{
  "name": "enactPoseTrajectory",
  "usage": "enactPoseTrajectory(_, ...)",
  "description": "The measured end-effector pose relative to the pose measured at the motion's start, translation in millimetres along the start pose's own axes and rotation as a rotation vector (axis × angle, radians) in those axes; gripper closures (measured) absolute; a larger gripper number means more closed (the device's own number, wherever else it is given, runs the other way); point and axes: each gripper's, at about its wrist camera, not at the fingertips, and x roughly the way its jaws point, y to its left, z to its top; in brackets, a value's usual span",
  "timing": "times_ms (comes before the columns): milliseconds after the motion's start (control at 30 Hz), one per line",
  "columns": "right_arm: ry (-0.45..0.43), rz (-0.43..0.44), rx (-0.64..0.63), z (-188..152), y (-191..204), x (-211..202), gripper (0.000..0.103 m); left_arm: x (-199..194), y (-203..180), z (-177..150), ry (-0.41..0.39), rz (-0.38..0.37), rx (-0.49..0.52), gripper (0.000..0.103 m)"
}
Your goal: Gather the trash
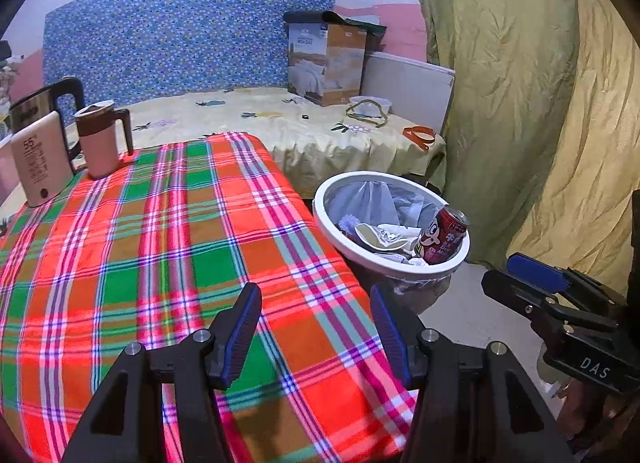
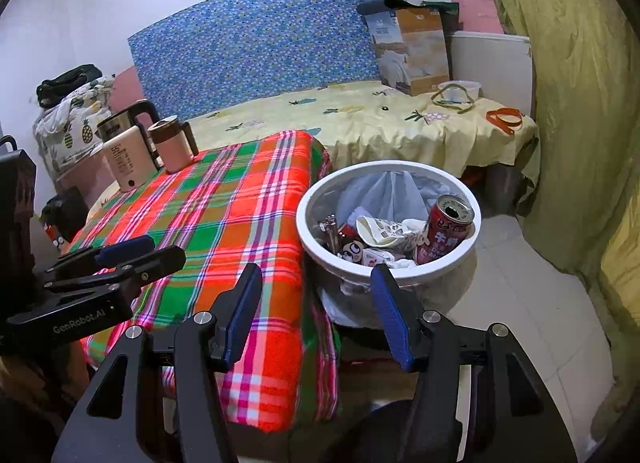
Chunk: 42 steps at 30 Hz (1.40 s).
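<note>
A white-and-pink painted wall [image 2: 100,11] backs a blue floral padded headboard [image 1: 180,35] and a bed under a yellow fruit-print sheet [image 2: 360,119], with an olive-green crinkled curtain [image 1: 520,83] at right, pale floor tiles [image 2: 520,283] below, and a red-green plaid-covered table [image 1: 160,243].

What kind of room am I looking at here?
Most likely a small bedroom in a home: a bed with a pineapple-print sheet, a plaid-covered table holding a kettle and mug, and a trash bin beside it.
</note>
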Motion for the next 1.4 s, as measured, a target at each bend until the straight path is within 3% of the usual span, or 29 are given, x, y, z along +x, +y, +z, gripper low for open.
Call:
enactPoseTrajectory(433,0.003,0.014,-0.029,-12,14,-10,0.045,-21,3,-18,-0.017,0.038,-0.006,0.046)
enactPoseTrajectory(1400,0.008,0.011,-0.028,-14,17,-12,0.045,-22,5,-28,-0.009,0.055,-0.015,0.046)
